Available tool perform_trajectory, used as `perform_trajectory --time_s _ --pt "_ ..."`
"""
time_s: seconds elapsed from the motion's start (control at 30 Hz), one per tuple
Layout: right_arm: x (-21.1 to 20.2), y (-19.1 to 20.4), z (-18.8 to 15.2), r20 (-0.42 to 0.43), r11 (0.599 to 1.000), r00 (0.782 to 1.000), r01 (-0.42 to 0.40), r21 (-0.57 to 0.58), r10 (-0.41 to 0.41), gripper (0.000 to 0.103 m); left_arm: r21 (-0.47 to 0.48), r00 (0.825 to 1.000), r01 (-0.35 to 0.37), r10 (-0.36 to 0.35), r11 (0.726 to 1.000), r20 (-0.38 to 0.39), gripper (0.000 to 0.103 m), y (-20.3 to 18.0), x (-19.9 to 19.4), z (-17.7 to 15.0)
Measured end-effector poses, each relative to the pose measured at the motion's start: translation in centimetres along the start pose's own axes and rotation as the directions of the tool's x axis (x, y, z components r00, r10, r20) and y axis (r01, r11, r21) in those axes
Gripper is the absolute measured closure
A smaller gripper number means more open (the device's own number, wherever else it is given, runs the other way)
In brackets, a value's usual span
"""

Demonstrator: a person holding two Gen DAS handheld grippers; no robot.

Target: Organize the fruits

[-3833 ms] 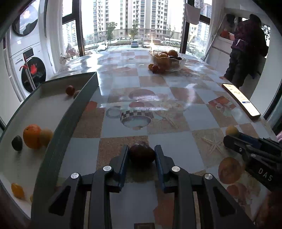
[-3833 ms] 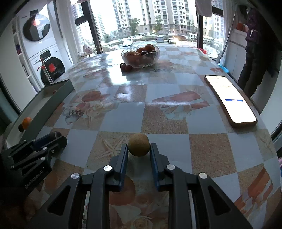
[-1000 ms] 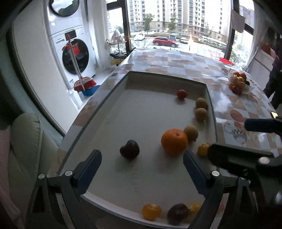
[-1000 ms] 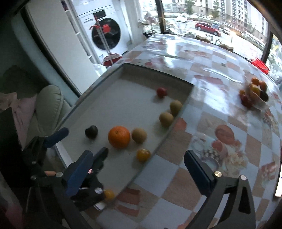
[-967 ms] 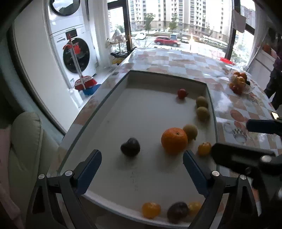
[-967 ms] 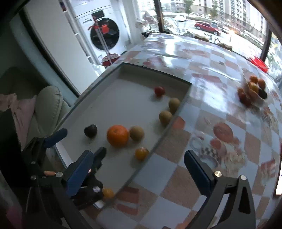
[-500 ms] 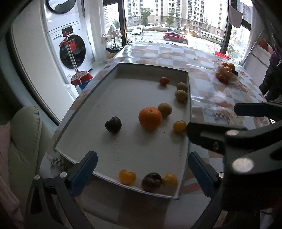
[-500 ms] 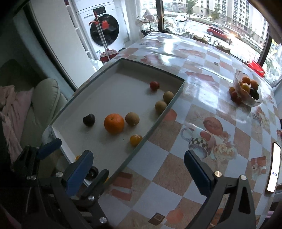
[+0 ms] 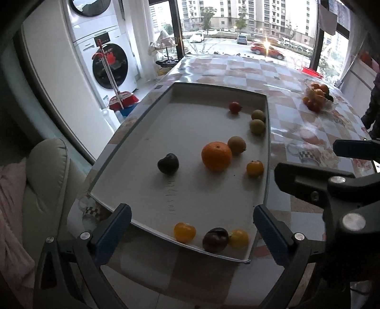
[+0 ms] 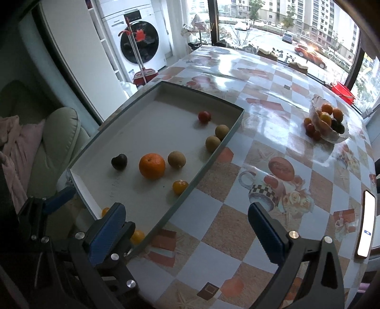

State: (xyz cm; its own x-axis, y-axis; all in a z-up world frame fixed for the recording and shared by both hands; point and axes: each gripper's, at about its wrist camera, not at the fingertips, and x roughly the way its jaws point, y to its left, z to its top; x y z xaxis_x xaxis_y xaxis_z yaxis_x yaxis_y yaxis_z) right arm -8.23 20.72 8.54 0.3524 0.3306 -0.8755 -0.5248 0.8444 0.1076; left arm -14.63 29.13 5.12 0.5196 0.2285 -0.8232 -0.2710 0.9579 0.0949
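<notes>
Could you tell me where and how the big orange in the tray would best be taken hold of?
Grip the orange across its widest middle, coming from above. It is round and sits free on the tray floor, but a brown fruit is close at its far right, so I would place the pads on the clear near-right and far-left sides. Both grippers are open wide enough.

stacked white washing machines (image 9: pixel 108 61) stand left by tall windows (image 9: pixel 247 21) showing grey daylight, apartment blocks and cars. a pale green armchair (image 9: pixel 45 180) sits nearby.
</notes>
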Motion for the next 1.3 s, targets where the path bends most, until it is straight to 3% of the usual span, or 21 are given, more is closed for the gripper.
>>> perform_trajectory --time_s 1.3 --pt "0.7 0.1 -0.4 -0.016 1.000 1.000 -0.018 0.008 0.018 0.000 -0.022 0.999 -0.023 0.023 0.999 -0.036 0.000 0.6 1.2 0.0"
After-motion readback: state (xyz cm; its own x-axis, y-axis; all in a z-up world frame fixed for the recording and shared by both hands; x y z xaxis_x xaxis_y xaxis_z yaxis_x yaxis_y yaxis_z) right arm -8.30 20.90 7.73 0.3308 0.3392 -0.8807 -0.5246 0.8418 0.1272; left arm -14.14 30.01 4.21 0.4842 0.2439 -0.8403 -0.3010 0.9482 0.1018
